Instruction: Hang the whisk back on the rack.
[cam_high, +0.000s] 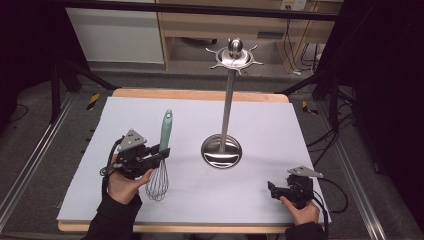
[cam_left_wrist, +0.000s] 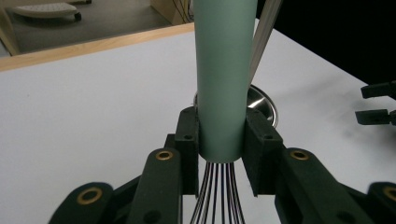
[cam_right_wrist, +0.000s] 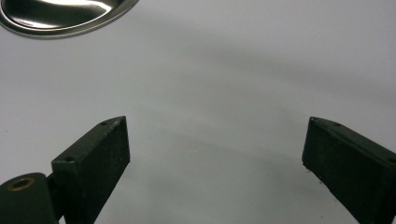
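Note:
A whisk (cam_high: 162, 155) with a pale green handle (cam_left_wrist: 223, 79) and a wire head (cam_high: 157, 186) is at the left of the white table. My left gripper (cam_high: 161, 151) is shut on the handle just above the wires; in the left gripper view both pads (cam_left_wrist: 189, 140) press its sides. A steel utensil stand (cam_high: 228, 100) rises at the table's middle, with a round base (cam_high: 221, 151) and a hooked crown (cam_high: 234, 56). My right gripper (cam_high: 271, 189) rests low at the front right, open, with bare table between its jaws (cam_right_wrist: 215, 154).
The white sheet (cam_high: 270, 120) covers the table, with a wooden edge (cam_high: 200, 94) at the back. The stand's shiny base (cam_right_wrist: 60, 16) lies ahead of the right gripper. Dark frame legs and cables flank the table on both sides.

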